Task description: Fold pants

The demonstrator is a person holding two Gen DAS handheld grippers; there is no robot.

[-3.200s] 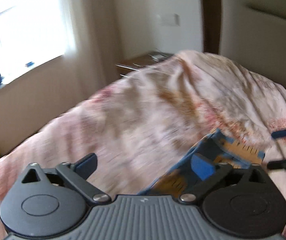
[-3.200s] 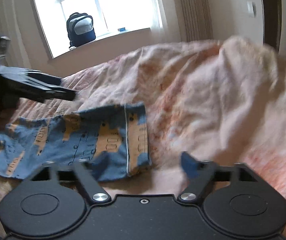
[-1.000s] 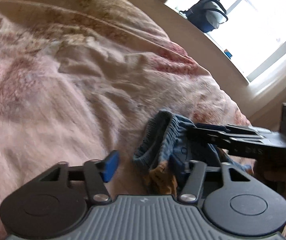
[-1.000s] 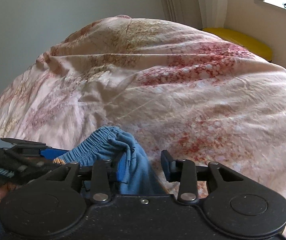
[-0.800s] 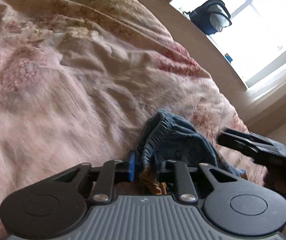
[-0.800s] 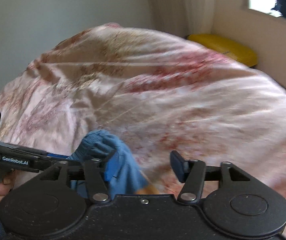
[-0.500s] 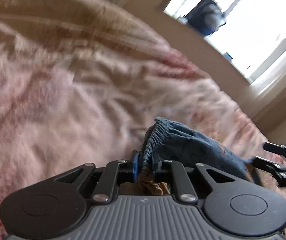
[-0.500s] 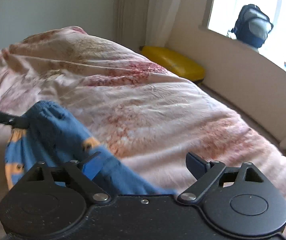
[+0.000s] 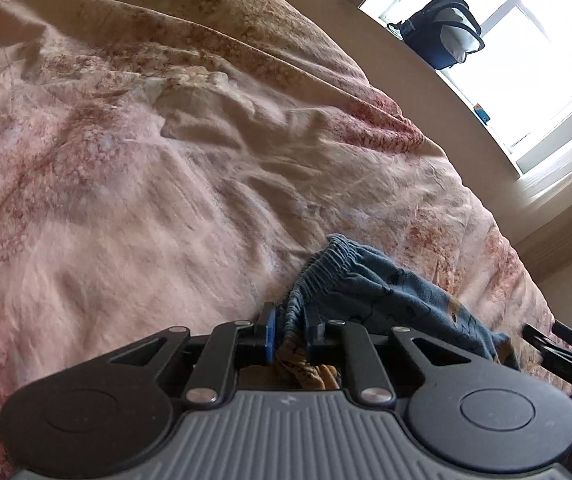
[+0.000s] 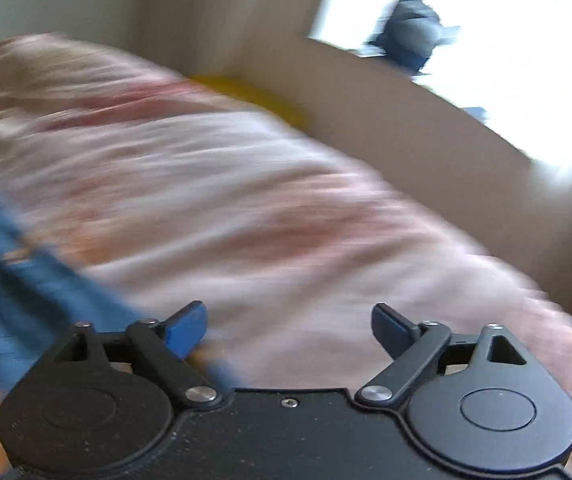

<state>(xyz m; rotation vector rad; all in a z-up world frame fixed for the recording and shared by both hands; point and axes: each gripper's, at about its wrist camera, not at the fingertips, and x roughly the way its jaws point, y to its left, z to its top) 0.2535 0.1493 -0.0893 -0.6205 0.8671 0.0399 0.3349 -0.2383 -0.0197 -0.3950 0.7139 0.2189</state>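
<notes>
The blue pants [image 9: 386, 284] with orange print lie bunched on the pink floral bedspread [image 9: 165, 200]. My left gripper [image 9: 290, 320] is shut on their gathered elastic waistband, and orange fabric bulges behind the pads. In the blurred right wrist view, my right gripper [image 10: 288, 320] stands wide with its jaws closing slightly and nothing between them. There the pants [image 10: 13, 280] lie at the left, beside the left finger. The right gripper's black fingers [image 9: 558, 344] show at the right edge of the left wrist view, past the far end of the pants.
The rumpled bedspread covers the whole bed. A dark backpack [image 9: 442, 28] sits on the window sill beyond the bed. A yellow object [image 10: 253, 92] lies low between the bed and the wall under the window.
My left gripper closed on the waistband and has stayed put. My right gripper let go of the pants, opened wide and swung away to the right.
</notes>
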